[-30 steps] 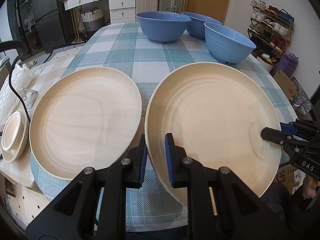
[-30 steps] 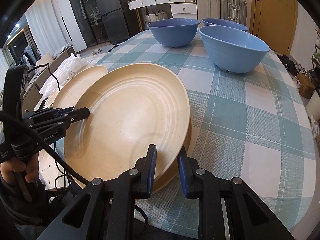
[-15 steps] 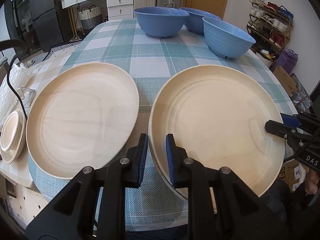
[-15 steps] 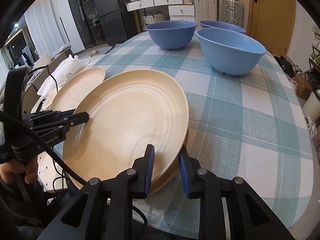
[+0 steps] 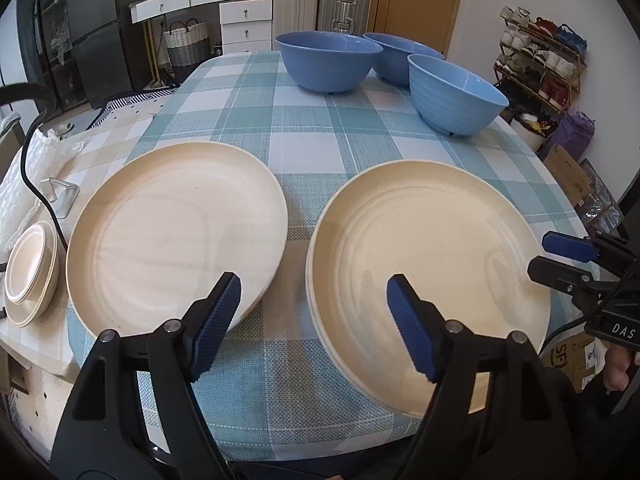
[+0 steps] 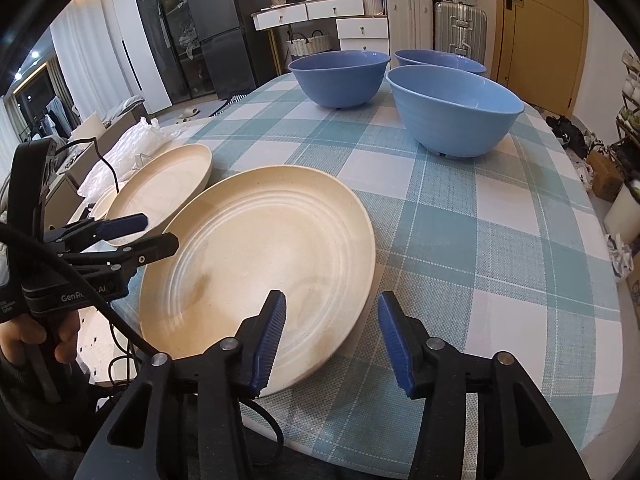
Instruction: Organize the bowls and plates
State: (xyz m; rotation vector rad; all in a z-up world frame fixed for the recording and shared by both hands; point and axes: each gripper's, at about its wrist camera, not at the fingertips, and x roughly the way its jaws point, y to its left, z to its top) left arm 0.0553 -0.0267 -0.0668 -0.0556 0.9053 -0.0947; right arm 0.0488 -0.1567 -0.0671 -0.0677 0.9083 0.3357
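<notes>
Two large cream plates are laid flat and right side up on the near part of the checked desk (image 5: 320, 128): the left plate (image 5: 176, 236) is set just beside the right plate stack (image 5: 432, 276), with a narrow strip of cloth seen between them, and stacked rims are visible at the left edge of the right one, so that at least two plates are piled there. Three blue bowls are stood upright at the far end, the left bowl (image 5: 328, 60) and the rear bowl (image 5: 400, 54) being placed close together, and the ribbed right bowl (image 5: 456, 94) is set nearest, just beside them.
</notes>
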